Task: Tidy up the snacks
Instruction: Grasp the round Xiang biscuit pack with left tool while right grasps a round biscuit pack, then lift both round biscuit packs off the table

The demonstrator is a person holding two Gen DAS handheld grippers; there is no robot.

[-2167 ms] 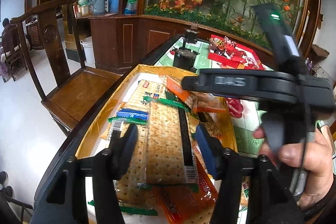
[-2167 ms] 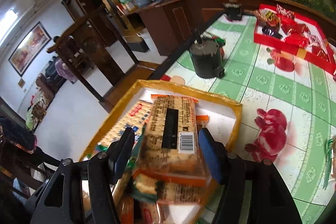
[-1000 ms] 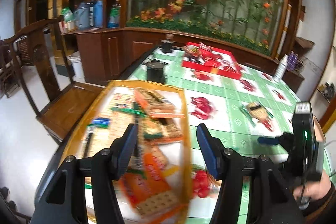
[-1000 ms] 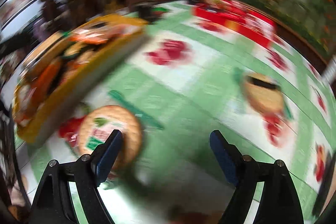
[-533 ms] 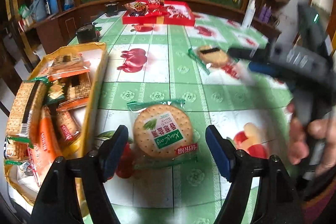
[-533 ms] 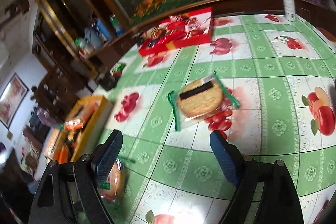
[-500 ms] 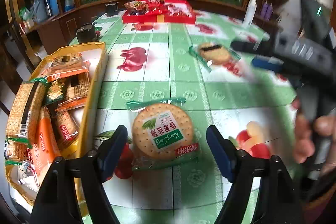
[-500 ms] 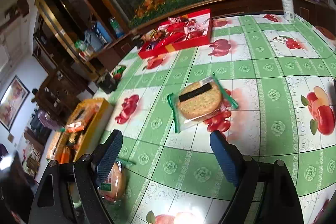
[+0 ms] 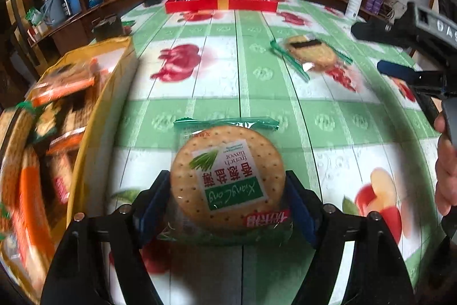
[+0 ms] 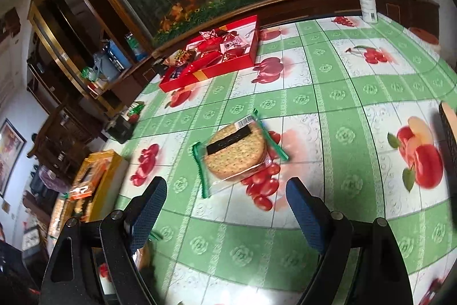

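— Left wrist view: where's the round cracker pack (image 9: 228,176)?

— On the green-checked surface (image 9: 257,93), beside the yellow box (image 9: 100,105). My left gripper (image 9: 228,199) now pinches its edges; half a second ago it stood clear.

— Fragile?

— Likely light and brittle; rim hold only. My right gripper (image 10: 225,207) hangs open before the second pack (image 10: 235,155).

Blurred yellow snack tray (image 9: 120,82), edge-cropped
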